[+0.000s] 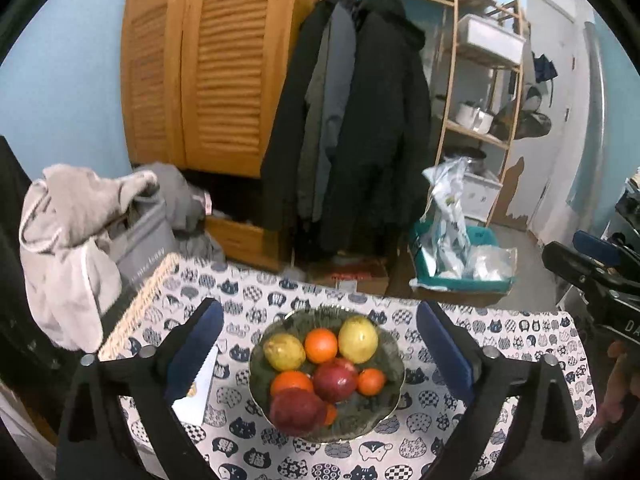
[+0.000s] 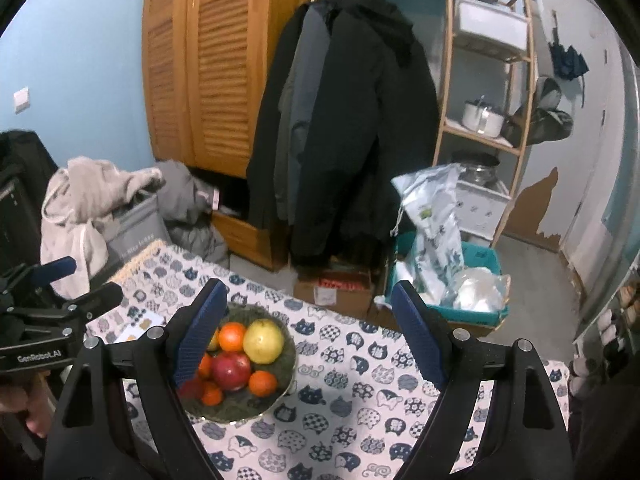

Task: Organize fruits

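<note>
1. The left gripper (image 1: 320,364) hangs above the table (image 1: 500,380), jaws spread wide and holding nothing, with the plate (image 1: 394,360) of fruit framed squarely between the blue pads.
2. The right gripper (image 2: 308,336) hovers too, jaws parted and empty; from its camera the plate (image 2: 288,376) sits to its left, partly behind the left pad.
3. On the plate: two yellow-green fruits (image 1: 358,338) at the back with an orange (image 1: 321,345) between them, a red apple (image 1: 335,380) in the middle, a darker red fruit (image 1: 297,411) at the front, and further oranges tucked around them.
4. All the visible fruit lies piled on that one dish; none shows loose on the cat-print cloth (image 2: 360,380).
5. A white card (image 1: 198,394) lies just left of the plate, partly behind the left gripper's pad.
6. Progress call: either the gathering is finished or sorting has not begun. No second container appears on the table, so which it is cannot be told.
7. If work remains, it looks like lifting pieces off the heap one by one; round fruit stacked like this may roll.
</note>
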